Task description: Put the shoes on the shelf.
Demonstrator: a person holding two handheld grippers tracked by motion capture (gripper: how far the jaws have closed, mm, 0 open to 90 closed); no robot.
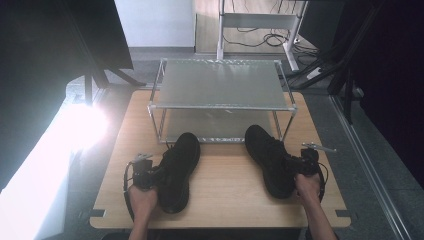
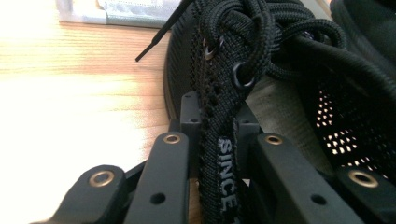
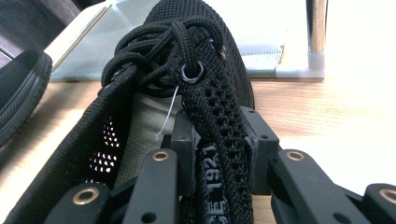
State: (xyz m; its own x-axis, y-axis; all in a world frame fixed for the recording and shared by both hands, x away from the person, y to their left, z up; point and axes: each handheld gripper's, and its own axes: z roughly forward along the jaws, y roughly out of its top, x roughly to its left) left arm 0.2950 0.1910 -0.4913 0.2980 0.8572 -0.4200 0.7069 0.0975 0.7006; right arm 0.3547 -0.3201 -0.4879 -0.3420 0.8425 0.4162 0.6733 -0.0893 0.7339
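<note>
The black shoes are what we work on here, one in each claw, both resting on the wooden table (image 1: 225,185) in front of a metal two-shelf rack (image 1: 220,95). Our left gripper (image 2: 219,154) has its jaws closed on the collar edge of the left shoe (image 1: 176,170), pinching the strip of knit that carries the printed lettering, with the laces (image 2: 261,28) bunched just beyond the jaws and the shoe's opening off to one side of them. Our right gripper (image 3: 219,149) holds the right shoe (image 1: 270,160) in the same way, jaws shut on the lettered collar strip, the lace knot just ahead and a rack leg (image 3: 317,28) farther out. The risk we see lies in the grip: each claw has only a narrow band of soft mesh, so if we lift, the shoe will likely hang and swing from that edge, the toe may dip, and the fabric could slip out between the jaws. A dangling toe could also catch the rack's front rail or the lower shelf if we carry it that way, and a loose lace end (image 2: 149,46) near the left claw could snag. Outward from the claws, our left hand (image 1: 142,197) and right hand (image 1: 307,185) come in low from the near table edge, forearms roughly parallel, each gripper pointing forward toward the rack, well apart from one another.
</note>
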